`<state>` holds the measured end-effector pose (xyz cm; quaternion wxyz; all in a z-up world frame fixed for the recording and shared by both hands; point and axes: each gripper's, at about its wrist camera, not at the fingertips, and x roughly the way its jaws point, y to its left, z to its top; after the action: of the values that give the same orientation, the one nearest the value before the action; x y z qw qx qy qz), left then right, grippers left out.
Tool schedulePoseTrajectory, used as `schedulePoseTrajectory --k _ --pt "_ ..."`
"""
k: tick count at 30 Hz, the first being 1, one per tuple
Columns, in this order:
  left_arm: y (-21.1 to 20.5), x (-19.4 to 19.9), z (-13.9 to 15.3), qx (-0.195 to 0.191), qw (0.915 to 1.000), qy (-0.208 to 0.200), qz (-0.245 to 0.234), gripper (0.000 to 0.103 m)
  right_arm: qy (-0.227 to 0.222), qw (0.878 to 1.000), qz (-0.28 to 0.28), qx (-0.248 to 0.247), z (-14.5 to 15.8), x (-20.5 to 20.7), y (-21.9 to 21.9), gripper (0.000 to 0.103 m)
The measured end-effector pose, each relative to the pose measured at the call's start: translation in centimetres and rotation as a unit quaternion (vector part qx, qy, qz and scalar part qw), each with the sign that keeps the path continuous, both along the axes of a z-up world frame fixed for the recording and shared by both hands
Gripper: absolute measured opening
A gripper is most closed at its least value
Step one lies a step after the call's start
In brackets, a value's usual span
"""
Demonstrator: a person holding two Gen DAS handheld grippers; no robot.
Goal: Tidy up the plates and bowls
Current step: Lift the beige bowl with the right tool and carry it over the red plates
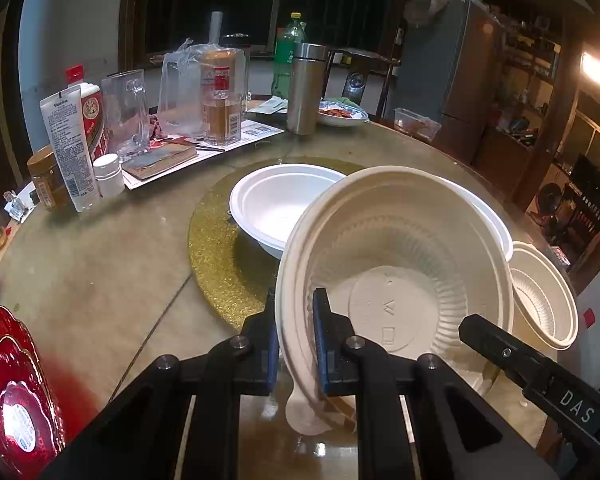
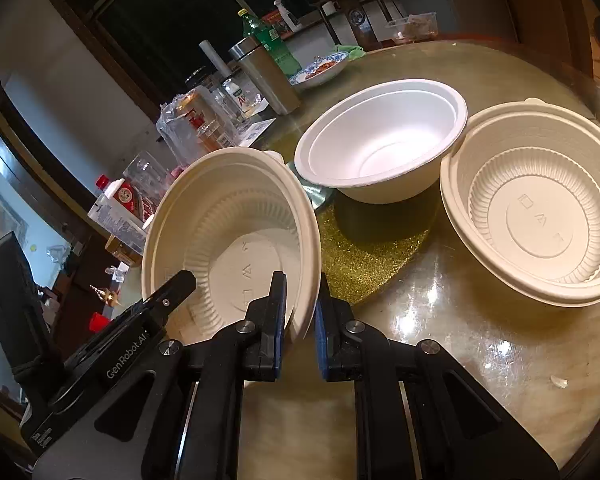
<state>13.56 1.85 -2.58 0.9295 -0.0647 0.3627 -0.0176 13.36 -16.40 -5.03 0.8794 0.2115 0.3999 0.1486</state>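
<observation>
While angled downward, both claws point(image 1: 296, 336) point(image 2: 301, 316) pinch one tilted cream bowl's point(image 1: 396, 264) rim.

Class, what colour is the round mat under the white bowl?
Glittery gold mat, clearest in the left wrist view, under the white bowl.

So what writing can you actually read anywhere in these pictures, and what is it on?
"Vaseline": white squeeze tube on the round table.
"DAS": black right gripper arm.
"GenRobot.AI": black left gripper arm.
Red-and-white box, amber glass bottle label, embossed marks in the held cream ribbed bowl: unreadable.
</observation>
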Motion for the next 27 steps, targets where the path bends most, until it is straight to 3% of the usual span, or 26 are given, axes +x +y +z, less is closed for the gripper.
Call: schedulePoseTrajectory --k 15,27 --pt "-0.2 -0.5 0.4 0.012 0.9999 -0.011 0.001 0.013 -0.007 1.000 -0.001 -0.004 -0.1 -0.2 0.3 0.013" --pt "-0.5 -1.3 1.0 0.024 0.9991 -0.034 0.008 0.014 -0.038 0.999 0.000 -0.013 0.9 -0.9 0.4 0.013"
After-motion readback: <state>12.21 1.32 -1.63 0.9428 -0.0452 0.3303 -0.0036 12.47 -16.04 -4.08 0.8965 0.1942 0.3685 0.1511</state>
